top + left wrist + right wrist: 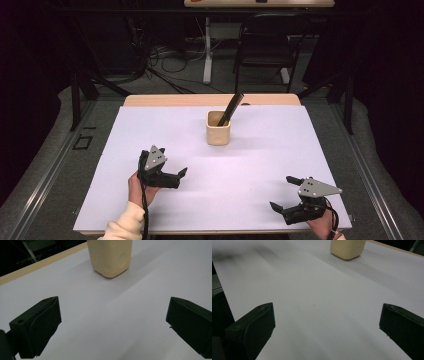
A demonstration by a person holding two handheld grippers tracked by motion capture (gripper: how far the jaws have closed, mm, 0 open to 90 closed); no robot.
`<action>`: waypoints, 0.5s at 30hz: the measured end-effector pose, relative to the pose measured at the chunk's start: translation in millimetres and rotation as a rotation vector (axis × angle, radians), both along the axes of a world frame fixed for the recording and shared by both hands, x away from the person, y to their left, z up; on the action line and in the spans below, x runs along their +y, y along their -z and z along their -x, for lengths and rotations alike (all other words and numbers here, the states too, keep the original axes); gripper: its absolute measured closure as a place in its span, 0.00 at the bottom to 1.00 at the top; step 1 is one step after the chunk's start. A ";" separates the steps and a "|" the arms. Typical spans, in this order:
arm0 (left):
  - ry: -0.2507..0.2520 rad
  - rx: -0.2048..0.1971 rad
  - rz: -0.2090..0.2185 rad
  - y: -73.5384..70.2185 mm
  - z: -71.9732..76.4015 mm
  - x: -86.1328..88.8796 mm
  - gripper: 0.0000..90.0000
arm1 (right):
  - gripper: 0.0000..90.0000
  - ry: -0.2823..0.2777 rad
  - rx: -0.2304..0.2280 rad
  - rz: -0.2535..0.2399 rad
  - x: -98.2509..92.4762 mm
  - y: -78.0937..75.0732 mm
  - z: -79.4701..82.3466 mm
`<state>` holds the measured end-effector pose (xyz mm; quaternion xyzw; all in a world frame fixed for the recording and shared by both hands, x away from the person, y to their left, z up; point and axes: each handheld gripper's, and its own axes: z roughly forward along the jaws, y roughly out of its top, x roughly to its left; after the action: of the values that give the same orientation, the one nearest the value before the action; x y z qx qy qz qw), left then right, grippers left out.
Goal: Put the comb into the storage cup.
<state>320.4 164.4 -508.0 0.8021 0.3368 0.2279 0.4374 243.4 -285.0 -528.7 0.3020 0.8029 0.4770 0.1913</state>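
Two grippers: left gripper (176,175) and right gripper (284,192) both wide open, empty;
Cup (218,129): ahead, nearer the left gripper;
Stick (230,109): leans right inside.

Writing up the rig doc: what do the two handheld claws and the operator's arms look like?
Both claws, left and right, are black, two-jawed, with blocky, wedge-shaped fingers. Each carries a grey three-cornered plate on top, dotted with small dark holes. A black cable trails back from the left one along the forearm. The left arm wears a cream long sleeve.
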 end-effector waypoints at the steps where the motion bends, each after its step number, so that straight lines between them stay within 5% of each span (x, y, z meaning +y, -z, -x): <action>1: 0.001 -0.001 -0.001 0.2 1.3 0.8 0.00 | 0.00 0.000 -0.002 0.002 -0.1 -0.1 0.0; 15: -0.004 0.031 0.038 3.7 16.8 13.3 0.00 | 0.00 0.002 -0.002 0.000 -0.2 0.0 -0.2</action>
<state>303.7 177.7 -511.7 0.7966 0.3493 0.2096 0.4467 243.6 -285.2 -528.7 0.3022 0.8025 0.4770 0.1927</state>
